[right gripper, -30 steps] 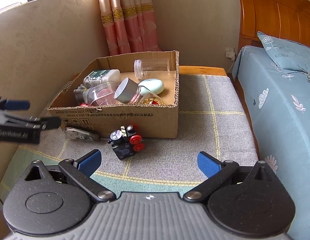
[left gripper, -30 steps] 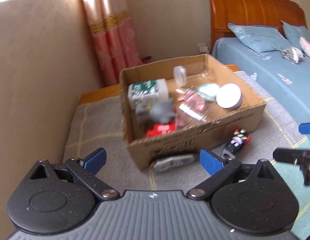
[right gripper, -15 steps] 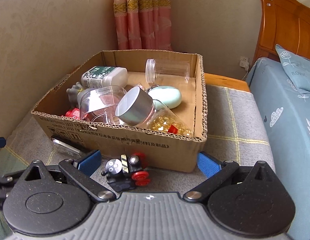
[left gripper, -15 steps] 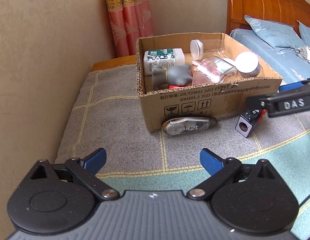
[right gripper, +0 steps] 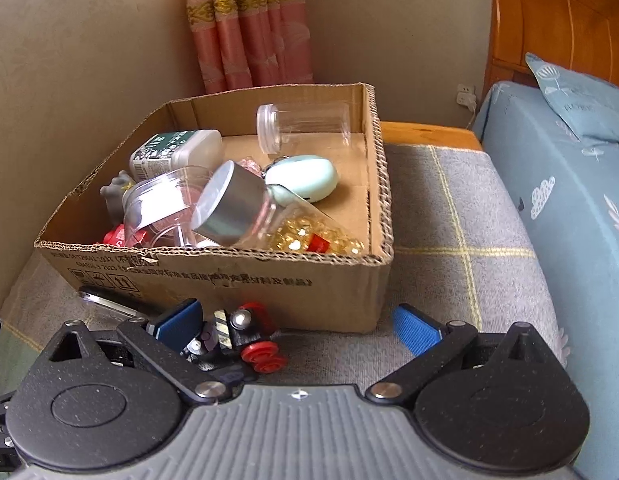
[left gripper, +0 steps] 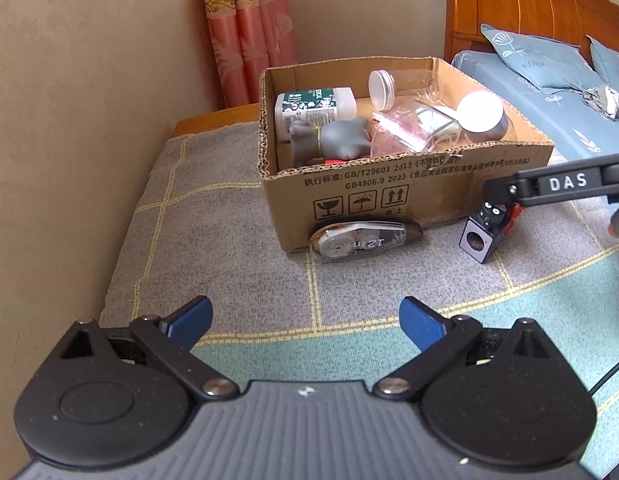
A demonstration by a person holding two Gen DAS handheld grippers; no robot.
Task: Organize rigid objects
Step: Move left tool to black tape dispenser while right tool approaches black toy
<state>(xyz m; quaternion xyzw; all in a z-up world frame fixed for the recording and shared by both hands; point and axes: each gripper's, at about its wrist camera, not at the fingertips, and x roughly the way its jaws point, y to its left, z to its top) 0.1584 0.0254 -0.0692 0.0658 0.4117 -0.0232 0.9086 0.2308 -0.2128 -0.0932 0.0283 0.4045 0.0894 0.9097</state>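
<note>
Item: small black boxy plastic toy with red wheels [right gripper: 245,344], on the grey checked blanket [right gripper: 449,216] against the open cardboard box [right gripper: 309,284]. Likely light, rigid, knobbly; grip flat sides. Right gripper [right gripper: 297,320] spread above it; left gripper [left gripper: 305,316] spread, empty.

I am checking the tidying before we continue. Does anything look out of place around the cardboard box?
Yes. Two things lie outside the cardboard box, on the blanket by its front wall: a correction tape dispenser and a small black toy. The other items are in the box.
</note>
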